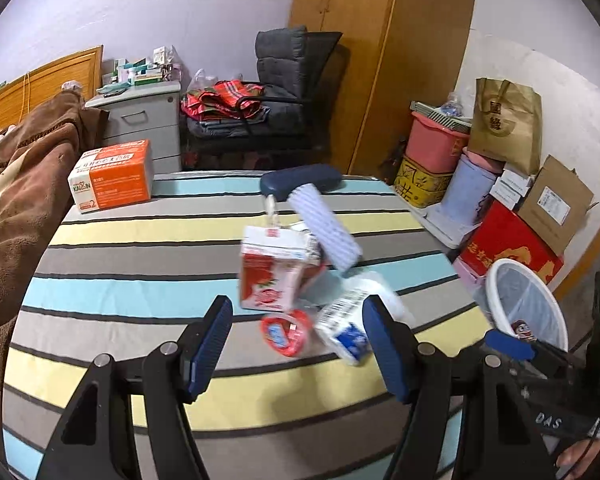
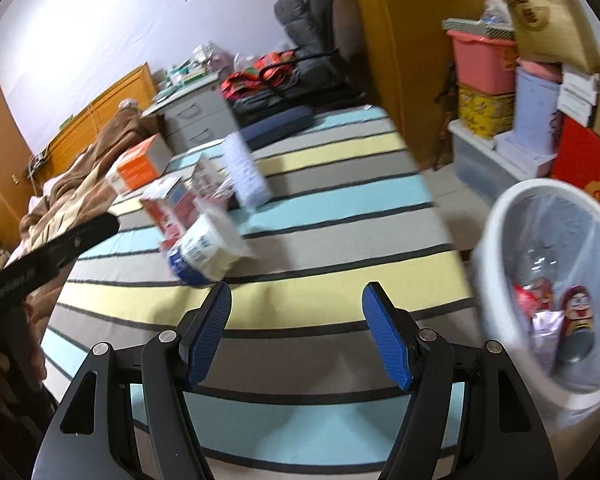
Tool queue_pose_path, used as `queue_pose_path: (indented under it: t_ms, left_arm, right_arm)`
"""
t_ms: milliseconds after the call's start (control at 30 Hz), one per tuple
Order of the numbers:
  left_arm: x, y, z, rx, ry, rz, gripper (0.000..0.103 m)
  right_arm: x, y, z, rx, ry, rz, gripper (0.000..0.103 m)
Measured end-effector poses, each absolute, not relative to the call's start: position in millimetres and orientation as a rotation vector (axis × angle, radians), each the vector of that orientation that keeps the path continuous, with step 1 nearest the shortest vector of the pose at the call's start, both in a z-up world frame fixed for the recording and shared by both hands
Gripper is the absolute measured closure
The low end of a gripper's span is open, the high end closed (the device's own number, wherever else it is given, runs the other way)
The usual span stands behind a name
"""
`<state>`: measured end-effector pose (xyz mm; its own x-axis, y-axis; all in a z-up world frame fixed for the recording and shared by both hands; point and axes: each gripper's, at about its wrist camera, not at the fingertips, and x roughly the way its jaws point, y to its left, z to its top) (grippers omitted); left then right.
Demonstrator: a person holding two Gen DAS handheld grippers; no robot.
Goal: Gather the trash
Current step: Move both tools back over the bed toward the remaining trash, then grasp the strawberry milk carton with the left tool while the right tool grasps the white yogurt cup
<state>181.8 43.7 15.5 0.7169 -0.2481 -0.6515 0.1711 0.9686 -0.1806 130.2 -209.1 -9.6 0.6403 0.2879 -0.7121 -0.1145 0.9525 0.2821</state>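
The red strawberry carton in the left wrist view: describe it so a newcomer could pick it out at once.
Start at the striped tablecloth and find the cluster of trash near its middle. The red strawberry carton stands at the cluster's left, beside a pale ribbed roll. It alone is a red and pink box printed with a strawberry, above a flat red wrapper.

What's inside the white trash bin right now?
The white trash bin has a clear liner holding a cartoon-face can and pink and red wrappers. Anything beneath them is covered.
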Motion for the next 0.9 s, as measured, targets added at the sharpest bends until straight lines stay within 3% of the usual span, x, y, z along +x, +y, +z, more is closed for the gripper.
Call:
queue_pose_path:
  t_ms: [733, 800, 900]
  left_arm:
    - [259, 50, -21, -0.115, 0.846, -0.298, 0.031]
    - [262, 55, -24, -0.136, 0.852, -0.294, 0.034]
    - [262, 59, -23, -0.143, 0.84, -0.28, 0.045]
  right_arm:
    - [162, -164, -23, 0.291, 0.885, 0.252, 0.033]
    - [161, -168, -21, 0.289, 0.884, 0.233, 0.033]
    - [160, -171, -19, 0.325, 0.889, 0.221, 0.033]
